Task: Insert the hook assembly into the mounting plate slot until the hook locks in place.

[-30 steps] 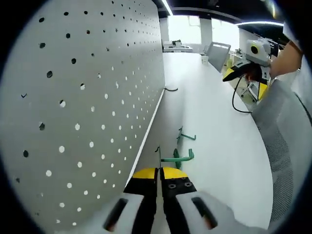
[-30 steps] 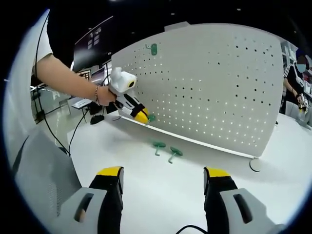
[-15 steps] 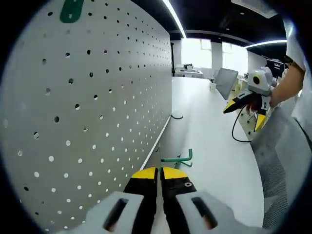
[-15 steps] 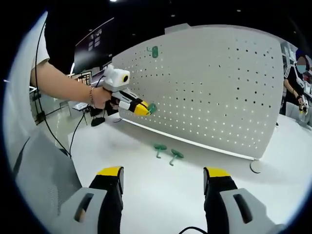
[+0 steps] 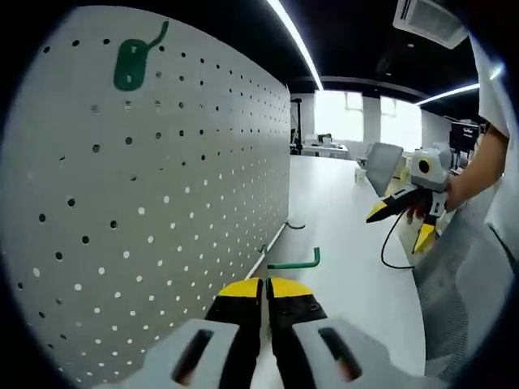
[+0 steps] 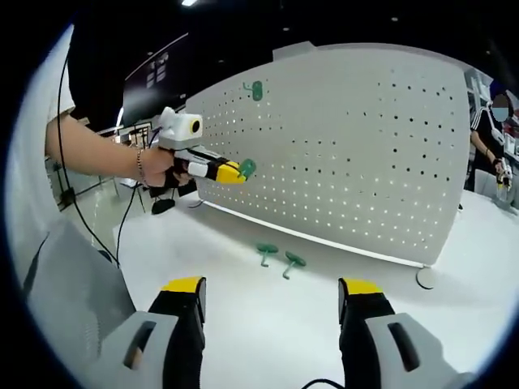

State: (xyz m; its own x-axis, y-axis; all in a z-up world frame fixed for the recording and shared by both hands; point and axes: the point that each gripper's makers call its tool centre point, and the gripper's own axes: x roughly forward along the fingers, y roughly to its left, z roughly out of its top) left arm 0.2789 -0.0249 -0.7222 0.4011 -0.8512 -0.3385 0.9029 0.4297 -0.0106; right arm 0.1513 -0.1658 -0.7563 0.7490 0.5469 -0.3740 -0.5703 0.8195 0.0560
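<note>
Hook up at the board, not in yet

Big matte pegboard (image 6: 349, 154), round holes; one green hook (image 5: 130, 63) hung high. L gripper (image 6: 234, 170) clamps a thin green hook (image 5: 293, 262) just off it; R gripper (image 6: 272, 296) wide, empty. Risk: tilted prong misses hole, slips, drops by two spare hooks (image 6: 279, 256).
</note>
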